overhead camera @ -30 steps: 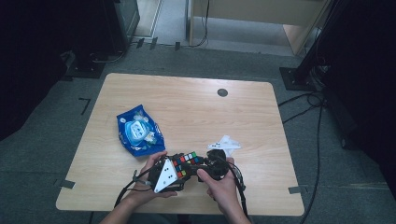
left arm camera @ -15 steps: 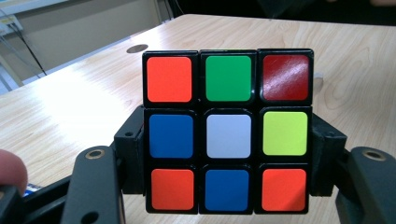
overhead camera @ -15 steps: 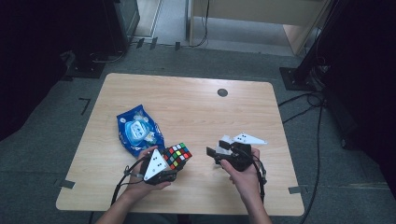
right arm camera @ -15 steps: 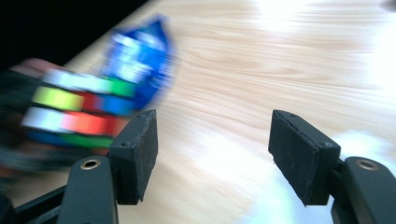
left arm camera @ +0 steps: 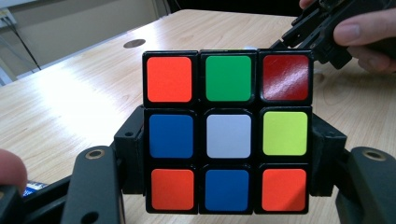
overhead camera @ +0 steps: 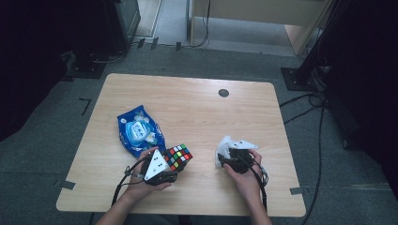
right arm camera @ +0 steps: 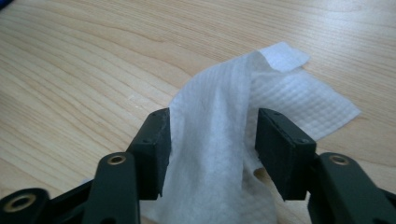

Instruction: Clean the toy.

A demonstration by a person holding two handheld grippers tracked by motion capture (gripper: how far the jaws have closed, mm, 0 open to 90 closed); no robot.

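My left gripper [overhead camera: 174,165] is clamped on the cube [overhead camera: 178,156], one jaw against each side of it, as the left gripper view shows. That view looks straight at one face of the cube [left arm camera: 227,131]: orange, green and dark red along the top, blue, white and yellow-green across the middle, orange, blue and orange at the bottom. In the high view the cube is near the front edge of the table [overhead camera: 197,108], left of centre, with my left hand [overhead camera: 148,176] behind it.

My right gripper [overhead camera: 224,157] is well apart from the left one, to the right, also near the front edge. Its jaws stand apart, and the white wipe [right arm camera: 219,140] runs up between them. It touches the left jaw; I cannot tell if it touches the right one. The wipe is not squeezed. Its far end lies flat on the wood past the jaw tips. From above the wipe [overhead camera: 224,146] shows just beyond my right hand [overhead camera: 244,176].

Farther back on the left lies the blue pack [overhead camera: 140,131], just beyond my left hand. A dark round hole [overhead camera: 224,93] sits near the far edge of the table.
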